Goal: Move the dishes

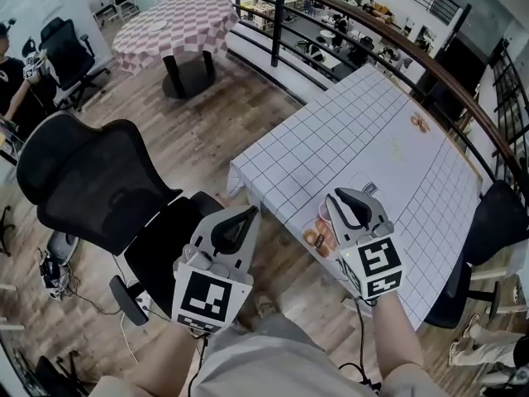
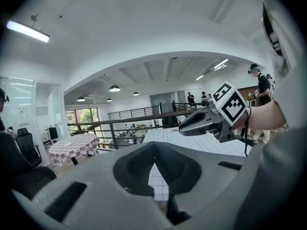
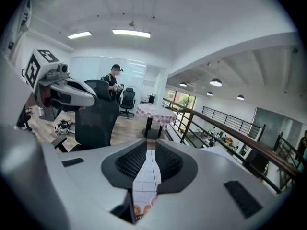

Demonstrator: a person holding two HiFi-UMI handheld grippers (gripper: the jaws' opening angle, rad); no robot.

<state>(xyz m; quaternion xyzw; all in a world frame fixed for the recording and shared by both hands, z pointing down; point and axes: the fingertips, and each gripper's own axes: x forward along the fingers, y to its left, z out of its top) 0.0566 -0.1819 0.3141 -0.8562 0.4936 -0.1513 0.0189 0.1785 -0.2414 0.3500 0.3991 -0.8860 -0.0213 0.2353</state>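
Note:
A pink-rimmed plate with round pastries sits at the near edge of the white grid-cloth table. My right gripper partly covers it from above. In the right gripper view the plate shows low through the narrow gap of that gripper, which is slightly open and holds nothing. A small dish with something brown lies far back on the table. My left gripper hangs off the table's left side over the floor. Its tips meet with nothing between them.
A black office chair stands at the left, close to my left gripper. A dark railing runs behind the table. A round checked table is at the back left. A person sits at the far left.

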